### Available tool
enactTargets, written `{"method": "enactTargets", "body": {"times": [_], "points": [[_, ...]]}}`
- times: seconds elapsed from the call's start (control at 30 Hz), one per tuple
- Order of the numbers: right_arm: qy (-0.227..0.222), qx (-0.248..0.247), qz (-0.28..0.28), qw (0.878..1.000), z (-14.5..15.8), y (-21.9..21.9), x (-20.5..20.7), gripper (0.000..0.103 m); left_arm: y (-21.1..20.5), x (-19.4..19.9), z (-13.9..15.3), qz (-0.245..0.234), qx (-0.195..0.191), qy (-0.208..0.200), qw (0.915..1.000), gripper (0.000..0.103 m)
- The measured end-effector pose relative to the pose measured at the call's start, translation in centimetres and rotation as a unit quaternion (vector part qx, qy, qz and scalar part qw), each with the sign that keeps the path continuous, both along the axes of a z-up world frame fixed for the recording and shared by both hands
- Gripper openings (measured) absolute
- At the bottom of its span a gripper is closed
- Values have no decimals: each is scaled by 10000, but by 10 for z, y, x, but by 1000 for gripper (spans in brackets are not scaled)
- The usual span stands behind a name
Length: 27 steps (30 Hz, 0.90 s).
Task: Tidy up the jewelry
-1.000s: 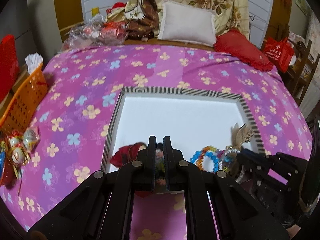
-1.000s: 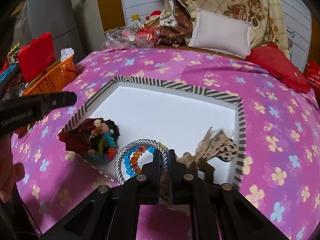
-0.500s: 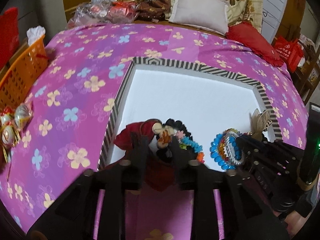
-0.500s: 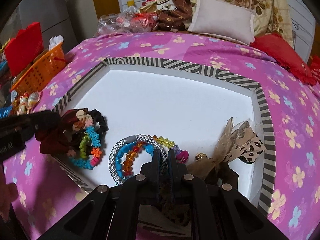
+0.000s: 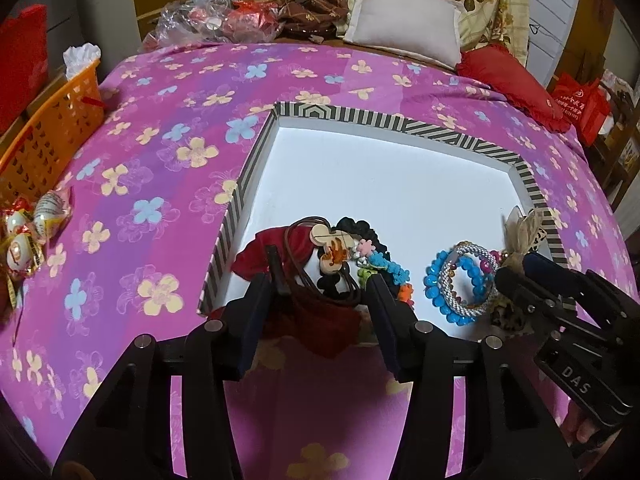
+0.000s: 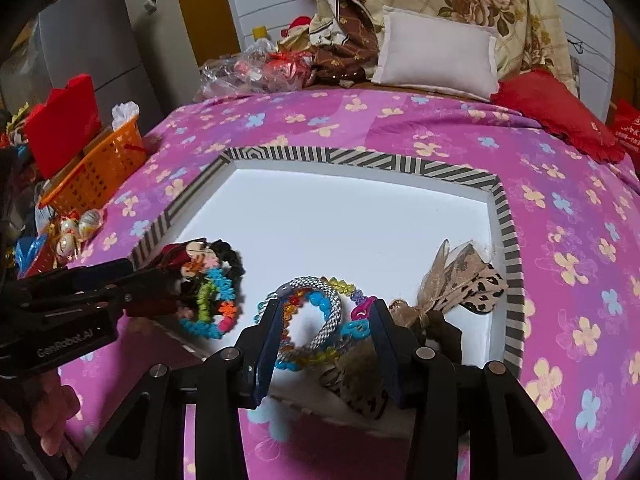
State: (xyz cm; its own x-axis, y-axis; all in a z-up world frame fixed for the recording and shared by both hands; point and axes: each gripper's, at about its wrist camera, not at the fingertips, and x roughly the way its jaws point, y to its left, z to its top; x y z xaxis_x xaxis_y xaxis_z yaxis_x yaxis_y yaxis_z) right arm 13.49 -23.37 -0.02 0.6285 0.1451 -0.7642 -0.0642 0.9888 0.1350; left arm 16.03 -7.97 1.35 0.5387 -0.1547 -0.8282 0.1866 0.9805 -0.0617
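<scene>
A white tray with a striped rim point(image 5: 400, 124) point(image 6: 360, 160) lies on the bed. At its near left lies a pile: a red scrunchie point(image 5: 272, 252), a wooden pendant on a brown cord point(image 5: 332, 248), a black scrunchie and flower bracelets point(image 6: 212, 304). My left gripper point(image 5: 324, 280) is open, its fingers either side of this pile. Beside it lie blue-bead and silver rope bracelets point(image 5: 460, 280) point(image 6: 316, 312). My right gripper point(image 6: 326, 320) is open around them. A leopard-print bow point(image 6: 464, 280) lies to the right.
An orange basket point(image 5: 52, 132) and wrapped sweets point(image 5: 28, 232) sit at the bed's left edge. Pillows point(image 5: 404, 36), a red cushion point(image 6: 556, 112) and plastic bags lie at the far end. The far half of the tray floor is bare white.
Both grippers opened from shut. The left one moved forward over the scrunchie pile; the right one closed in on the bracelets.
</scene>
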Motion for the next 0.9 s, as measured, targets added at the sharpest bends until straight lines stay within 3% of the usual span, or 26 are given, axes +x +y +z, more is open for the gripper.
{"method": "enactTargets", "body": {"times": [0.13, 0.2, 0.27, 0.9], "points": [[-25, 77, -117, 9999, 5, -1, -12, 44, 0, -10, 7, 6, 51, -124, 9999, 53], [-15, 108, -194, 9998, 8, -2, -19, 58, 0, -16, 11, 12, 91, -207, 9997, 53], [-67, 155, -252, 9995, 11, -3, -26, 65, 0, -23, 14, 23, 122, -278, 9995, 54], [-232, 115, -522, 9983, 26, -1, -69, 70, 4, -73, 31, 168, 161, -619, 9978, 55]]}}
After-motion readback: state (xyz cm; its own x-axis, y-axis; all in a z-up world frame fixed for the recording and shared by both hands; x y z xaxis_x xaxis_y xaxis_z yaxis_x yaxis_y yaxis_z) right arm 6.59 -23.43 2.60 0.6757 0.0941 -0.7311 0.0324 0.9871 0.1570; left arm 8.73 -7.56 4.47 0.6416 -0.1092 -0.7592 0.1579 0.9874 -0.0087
